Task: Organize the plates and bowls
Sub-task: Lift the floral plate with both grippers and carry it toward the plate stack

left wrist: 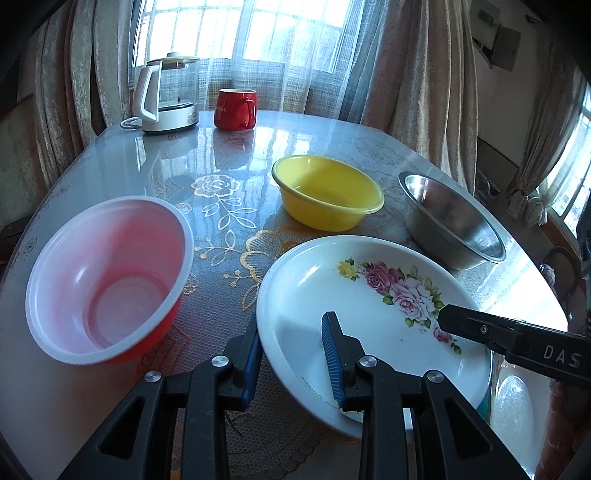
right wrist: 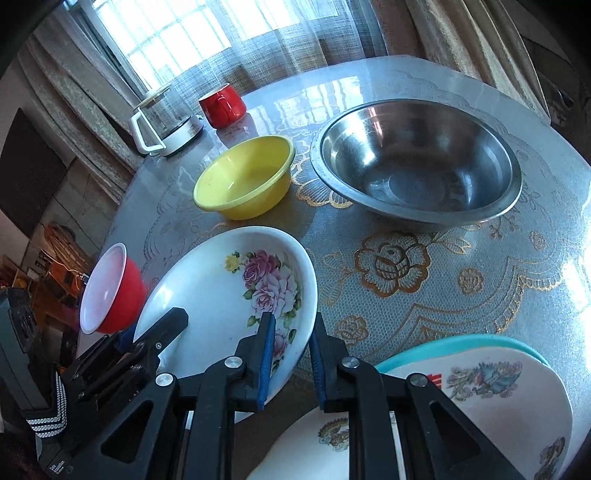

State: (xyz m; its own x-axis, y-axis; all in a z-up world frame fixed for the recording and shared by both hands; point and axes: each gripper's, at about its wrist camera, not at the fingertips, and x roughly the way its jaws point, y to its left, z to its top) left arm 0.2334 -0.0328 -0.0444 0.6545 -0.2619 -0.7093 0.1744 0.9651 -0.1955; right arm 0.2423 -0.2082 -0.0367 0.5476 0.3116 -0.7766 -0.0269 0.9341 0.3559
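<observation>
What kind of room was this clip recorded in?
Most likely a home dining area: a round table under a glossy floral cover, an electric kettle and red mug beside a curtained window, plus household bowls and a flowered plate.

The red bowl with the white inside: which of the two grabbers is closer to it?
Left. The left gripper, clamped on the near-left rim of the flowered plate, sits right beside the red bowl. The right gripper grips the plate's opposite edge, farther off.

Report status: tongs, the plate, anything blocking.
Both tongs, left and right, clamp the white rose-printed plate by its rim, tilted. Red plastic bowl close left; yellow bowl and steel bowl beyond, apart.
</observation>
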